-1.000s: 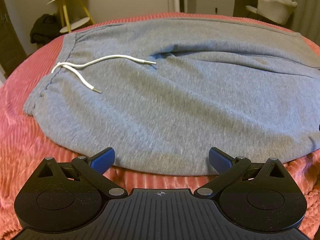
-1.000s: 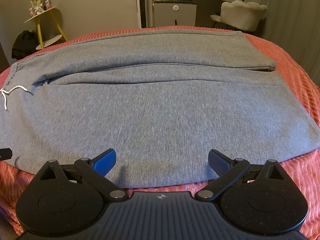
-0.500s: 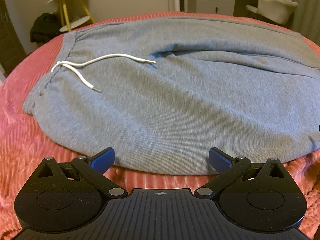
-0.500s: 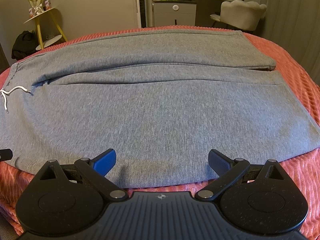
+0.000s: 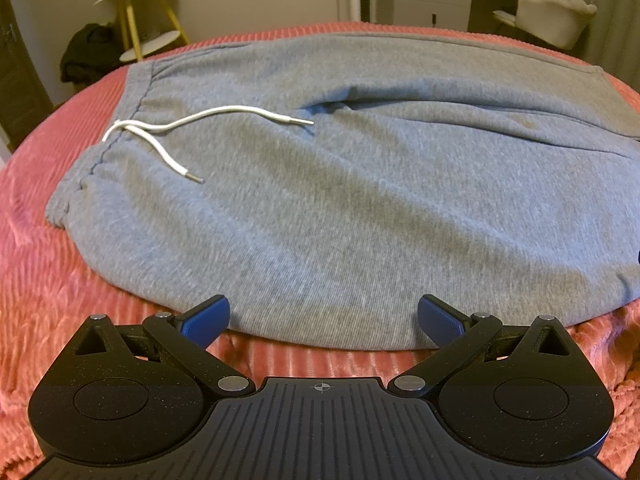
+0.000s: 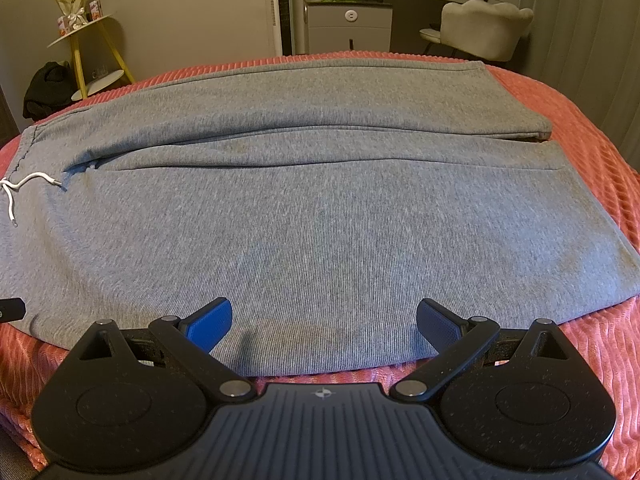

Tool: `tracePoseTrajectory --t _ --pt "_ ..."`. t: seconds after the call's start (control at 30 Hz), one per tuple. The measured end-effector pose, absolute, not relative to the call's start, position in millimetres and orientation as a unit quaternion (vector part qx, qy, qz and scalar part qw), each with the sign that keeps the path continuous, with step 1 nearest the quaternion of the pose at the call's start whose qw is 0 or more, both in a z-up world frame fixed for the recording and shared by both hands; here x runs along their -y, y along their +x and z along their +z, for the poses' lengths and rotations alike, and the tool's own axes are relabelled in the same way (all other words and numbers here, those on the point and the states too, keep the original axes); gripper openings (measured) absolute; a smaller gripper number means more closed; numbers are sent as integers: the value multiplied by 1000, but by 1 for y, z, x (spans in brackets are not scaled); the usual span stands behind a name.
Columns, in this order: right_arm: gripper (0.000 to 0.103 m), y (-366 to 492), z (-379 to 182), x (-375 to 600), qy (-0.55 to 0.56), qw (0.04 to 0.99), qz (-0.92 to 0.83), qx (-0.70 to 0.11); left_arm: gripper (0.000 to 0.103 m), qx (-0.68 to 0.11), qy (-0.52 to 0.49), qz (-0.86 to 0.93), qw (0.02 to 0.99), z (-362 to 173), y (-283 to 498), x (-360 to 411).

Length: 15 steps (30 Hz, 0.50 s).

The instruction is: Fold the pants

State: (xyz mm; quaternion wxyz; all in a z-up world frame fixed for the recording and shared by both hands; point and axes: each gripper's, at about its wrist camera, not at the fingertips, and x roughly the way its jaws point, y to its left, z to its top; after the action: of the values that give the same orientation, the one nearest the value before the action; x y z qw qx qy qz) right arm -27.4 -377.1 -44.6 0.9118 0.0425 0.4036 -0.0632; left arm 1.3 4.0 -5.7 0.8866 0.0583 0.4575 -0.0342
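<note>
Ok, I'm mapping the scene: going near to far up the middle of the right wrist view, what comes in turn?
right hand-held gripper → near leg of the grey pants → far leg → pink bedspread → grey cabinet

surface: bed, coral ribbed blanket [image 5: 48, 280] | on it: grey pants [image 6: 320, 220], flat

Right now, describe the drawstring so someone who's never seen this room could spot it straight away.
Find the coral ribbed bedspread with grey sweatpants spread flat on it. At their gathered waistband, on the left, lies the drawstring: two loose white cords with metal tips, the only white thing on the grey fabric.
</note>
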Motion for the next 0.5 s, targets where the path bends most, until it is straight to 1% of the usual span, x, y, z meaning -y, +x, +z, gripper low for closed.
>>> tracePoseTrajectory --t 0.5 --pt "99 -27 -45 376 43 912 -64 -404 103 -459 59 -33 886 -6 2 -4"
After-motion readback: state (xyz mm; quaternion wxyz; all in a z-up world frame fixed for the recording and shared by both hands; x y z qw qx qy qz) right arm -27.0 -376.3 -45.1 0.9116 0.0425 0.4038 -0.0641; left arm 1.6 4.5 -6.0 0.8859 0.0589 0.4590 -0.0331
